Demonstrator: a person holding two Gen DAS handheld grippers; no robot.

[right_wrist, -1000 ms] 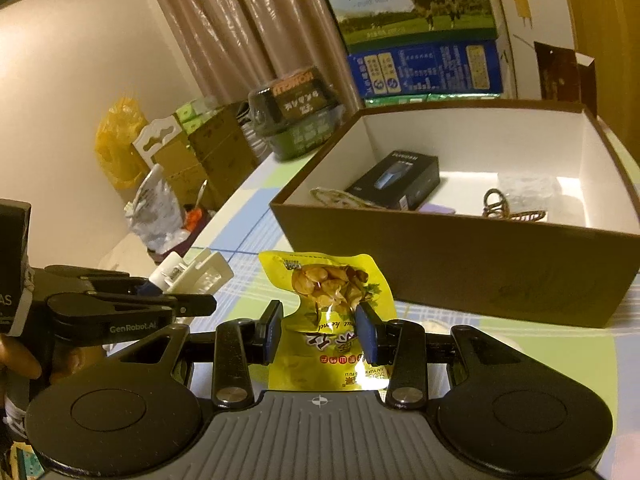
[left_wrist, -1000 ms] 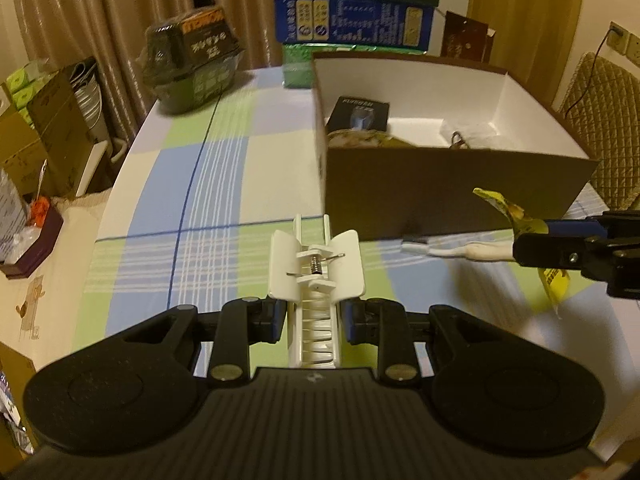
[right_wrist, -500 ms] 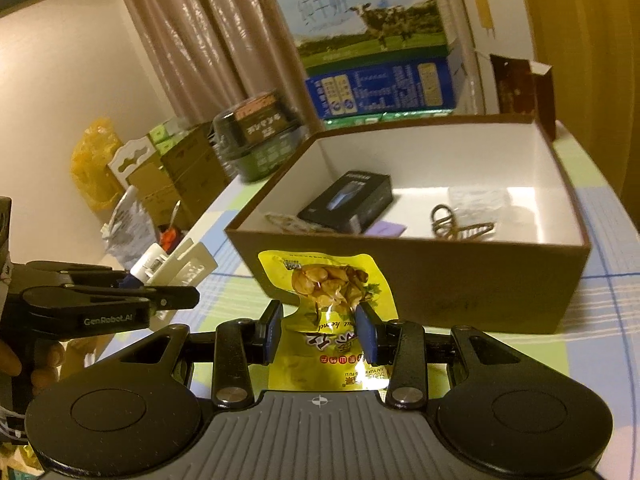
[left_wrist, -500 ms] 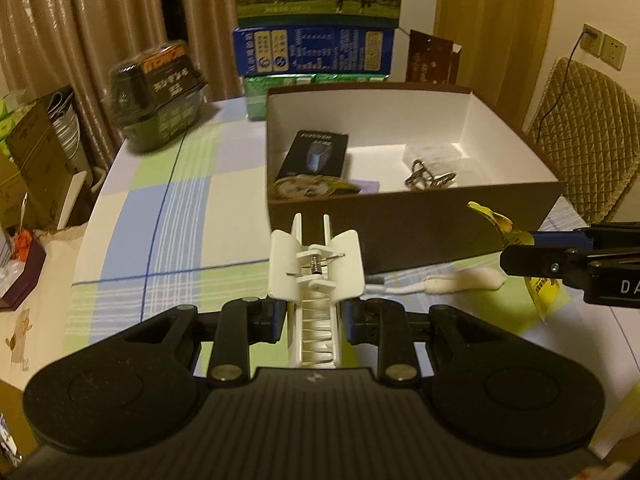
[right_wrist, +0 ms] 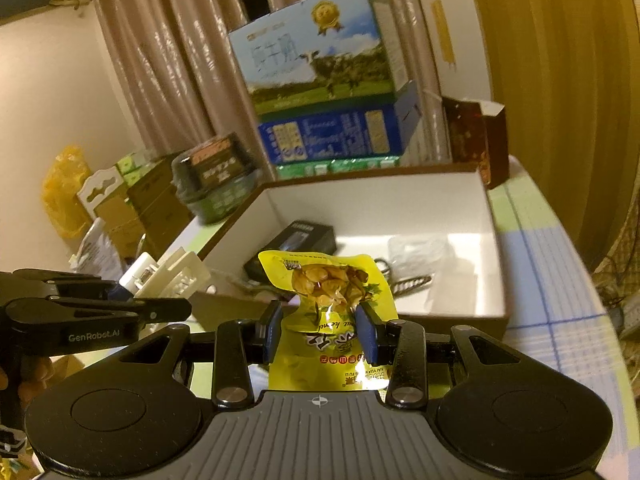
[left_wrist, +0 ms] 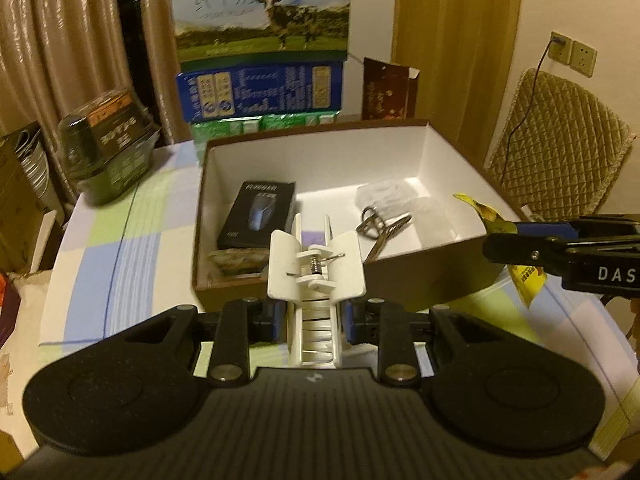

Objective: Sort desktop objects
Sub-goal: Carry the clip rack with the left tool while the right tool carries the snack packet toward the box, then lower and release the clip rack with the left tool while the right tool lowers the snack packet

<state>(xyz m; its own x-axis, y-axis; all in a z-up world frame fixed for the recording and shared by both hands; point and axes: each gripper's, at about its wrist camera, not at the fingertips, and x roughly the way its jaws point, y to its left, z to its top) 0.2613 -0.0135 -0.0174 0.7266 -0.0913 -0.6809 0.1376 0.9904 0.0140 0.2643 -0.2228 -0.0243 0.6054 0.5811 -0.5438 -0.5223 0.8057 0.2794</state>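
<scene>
Desktop objects are being carried to the brown cardboard box (left_wrist: 420, 284), which is sitting on the checked worktop (left_wrist: 120, 264). The left claw (left_wrist: 314, 316) is clamped tight on a white plastic clip (left_wrist: 316, 264), holding it in the air just before the box's near wall. The right claw (right_wrist: 322, 334) is gripping a yellow snack pouch (right_wrist: 332, 292) across its middle, the pads pinching and creasing the foil, and it too is hanging at the near wall, not yet over the white interior.

Already lying inside the box are a black carton (left_wrist: 258, 216) with a pictured device, a bunch of keys (left_wrist: 380, 228) and a clear plastic bag (left_wrist: 384, 196).

Risks, as I judge them: the two claws are working close together, so they could be knocking into each other above the opening. The pouch is limp and hanging below its grip, so its lower edge may be catching on the box wall. A clip released too early would be falling outside, onto the worktop.

Readable writing: "GenRobot.AI" on the left claw in the right wrist view, "DAS" on the right claw (left_wrist: 516, 246) in the left wrist view. The milk carton (right_wrist: 316, 64) behind shows a cow and Chinese characters; the pouch's print is too small to read.
</scene>
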